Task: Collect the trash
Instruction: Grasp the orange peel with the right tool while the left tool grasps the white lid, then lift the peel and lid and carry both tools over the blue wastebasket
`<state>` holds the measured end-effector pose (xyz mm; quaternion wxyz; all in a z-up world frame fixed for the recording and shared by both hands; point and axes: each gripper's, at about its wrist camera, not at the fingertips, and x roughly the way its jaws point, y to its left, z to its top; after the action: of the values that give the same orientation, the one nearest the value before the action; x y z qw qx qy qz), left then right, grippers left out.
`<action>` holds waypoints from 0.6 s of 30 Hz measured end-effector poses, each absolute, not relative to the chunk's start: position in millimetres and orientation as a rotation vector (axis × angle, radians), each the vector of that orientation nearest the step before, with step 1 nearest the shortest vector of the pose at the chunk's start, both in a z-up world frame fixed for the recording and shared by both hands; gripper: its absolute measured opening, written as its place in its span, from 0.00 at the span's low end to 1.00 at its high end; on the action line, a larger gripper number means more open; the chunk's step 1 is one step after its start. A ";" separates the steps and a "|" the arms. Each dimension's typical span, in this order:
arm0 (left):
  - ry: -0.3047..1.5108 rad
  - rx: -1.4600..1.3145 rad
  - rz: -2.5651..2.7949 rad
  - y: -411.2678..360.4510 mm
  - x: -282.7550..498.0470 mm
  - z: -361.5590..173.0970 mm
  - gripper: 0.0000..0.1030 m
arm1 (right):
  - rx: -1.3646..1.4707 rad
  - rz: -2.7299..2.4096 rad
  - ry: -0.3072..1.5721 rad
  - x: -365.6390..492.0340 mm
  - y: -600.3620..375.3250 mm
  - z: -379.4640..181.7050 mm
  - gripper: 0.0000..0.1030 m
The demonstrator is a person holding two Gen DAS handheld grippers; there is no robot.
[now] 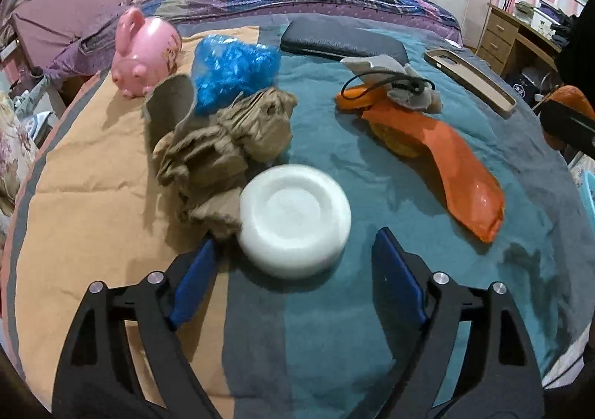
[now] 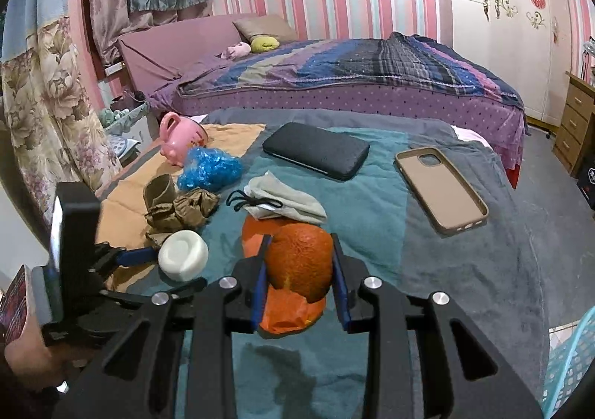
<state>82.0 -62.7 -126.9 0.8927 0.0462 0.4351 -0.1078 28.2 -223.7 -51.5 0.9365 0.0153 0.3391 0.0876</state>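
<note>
Your right gripper has its fingers closed on a piece of orange peel, pads pressing it from both sides, held just above the orange plastic bag that lies on the teal blanket.

Your left gripper stands wide open and holds nothing. The round white foam lid lies straight ahead of it, in line with the gap and slightly beyond the fingertips, which do not touch it. One finger is just beside the crumpled brown paper, which touches the lid on that side.

The lid is round, so no long axis matters; what counts is that it is nearly as wide as your opening. I judge the left hand the nearer one for it, and the next move is a short push forward and down so both fingers straddle the rim. Keep clear of the brown paper, or you may pinch it along with the lid.
</note>
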 end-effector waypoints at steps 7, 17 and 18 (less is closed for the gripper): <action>0.884 0.066 -0.253 -64.9 86.3 -120.8 0.59 | 0.030 0.172 0.696 26.8 -221.9 -50.0 0.30; 0.663 0.004 -0.364 -64.0 38.8 -46.9 0.59 | 0.026 0.163 0.641 17.3 -221.9 -39.1 0.30; 0.644 -0.001 -0.373 -63.5 35.9 -42.3 0.59 | 0.025 0.160 0.633 15.4 -221.8 -36.9 0.30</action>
<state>35.9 -63.5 -42.3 0.9316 -0.0007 0.3146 -0.1822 15.4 -221.8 -36.9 0.9471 0.0122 0.3109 0.0785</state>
